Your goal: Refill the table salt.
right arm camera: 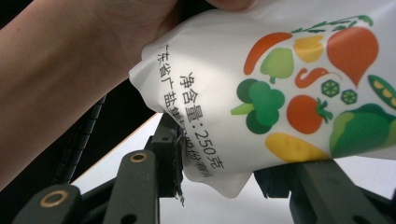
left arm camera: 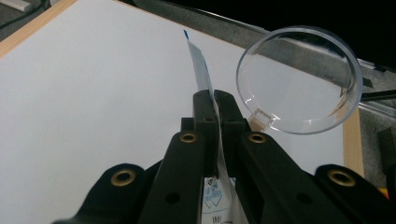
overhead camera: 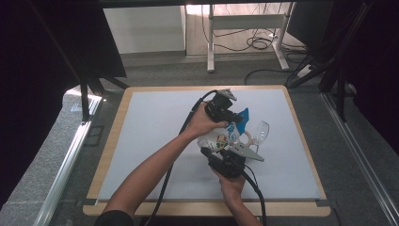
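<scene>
A white pouch printed with vegetables hangs above the white mat between both grippers. Its flat blue-edged top strip stands up between the jaws of my left gripper, which is shut on it; in the high view this gripper sits above the pouch. From below, my right gripper is shut on the pouch's bulging lower corner, and in the high view it is just under the pouch. A clear round plastic cup lies on the mat to the right of the pouch.
The white mat covers a wooden-edged table. A person's forearm crosses close on the left of the right gripper view. Desk legs and cables stand on the floor beyond the table.
</scene>
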